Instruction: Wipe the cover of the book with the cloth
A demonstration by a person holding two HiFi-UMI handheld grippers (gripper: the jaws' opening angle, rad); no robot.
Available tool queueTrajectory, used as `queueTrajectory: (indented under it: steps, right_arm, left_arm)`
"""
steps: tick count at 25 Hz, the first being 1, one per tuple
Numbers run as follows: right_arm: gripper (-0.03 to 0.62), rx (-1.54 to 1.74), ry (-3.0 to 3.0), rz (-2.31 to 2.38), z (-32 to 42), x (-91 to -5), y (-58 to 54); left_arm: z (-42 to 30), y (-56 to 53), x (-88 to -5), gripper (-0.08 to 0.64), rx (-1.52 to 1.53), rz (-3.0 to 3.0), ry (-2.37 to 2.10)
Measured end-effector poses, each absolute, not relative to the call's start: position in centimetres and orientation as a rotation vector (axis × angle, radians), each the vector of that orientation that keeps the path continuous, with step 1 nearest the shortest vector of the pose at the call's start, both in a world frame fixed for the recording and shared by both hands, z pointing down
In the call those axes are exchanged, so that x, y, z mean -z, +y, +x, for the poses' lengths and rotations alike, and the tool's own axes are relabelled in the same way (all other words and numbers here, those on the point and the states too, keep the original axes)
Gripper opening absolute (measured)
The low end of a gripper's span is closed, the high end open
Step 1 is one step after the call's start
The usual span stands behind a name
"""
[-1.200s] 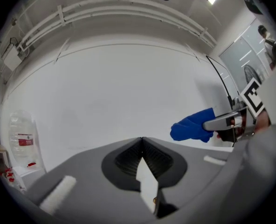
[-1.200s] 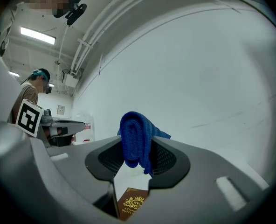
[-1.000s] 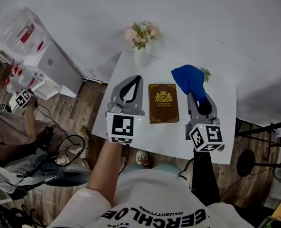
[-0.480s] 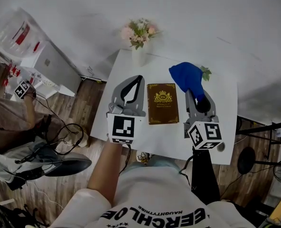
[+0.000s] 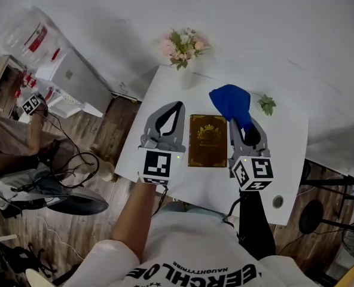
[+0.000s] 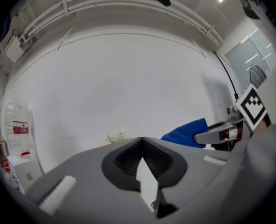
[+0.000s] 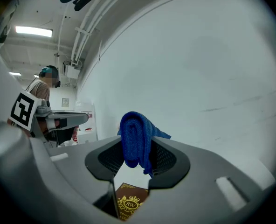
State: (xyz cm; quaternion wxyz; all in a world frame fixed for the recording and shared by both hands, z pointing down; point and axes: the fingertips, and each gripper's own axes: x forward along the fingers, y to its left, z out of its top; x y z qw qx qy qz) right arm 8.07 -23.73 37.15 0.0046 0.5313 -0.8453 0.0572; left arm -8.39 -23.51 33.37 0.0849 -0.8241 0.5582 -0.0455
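In the right gripper view most of the book [image 7: 130, 203] is hidden under the jaws; only a brown corner with a gold crest is seen. The right gripper [image 5: 241, 122] is clamped on a folded blue cloth [image 7: 137, 141]. The book is laid flat on the white table [image 5: 284, 160], just left of this gripper. The left gripper [image 5: 177, 106] is pressed together, empty.

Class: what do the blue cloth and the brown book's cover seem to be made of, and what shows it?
The cloth: likely matte microfibre or terry; nubby knit surface, soft folds. The book: cover likely leather or leatherette; smooth dark brown with gilt crest, real or imitation unclear.
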Motion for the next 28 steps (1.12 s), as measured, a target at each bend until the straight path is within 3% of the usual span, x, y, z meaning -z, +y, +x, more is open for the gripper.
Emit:
queueTrajectory:
  steps: [28]
  right_arm:
    - [0.132,-0.592,-2.228,1.114,-4.0,-59.6,-25.5]
  left_arm:
    - [-12.9,-26.5,-42.7,0.058,0.276,-2.585,1.696]
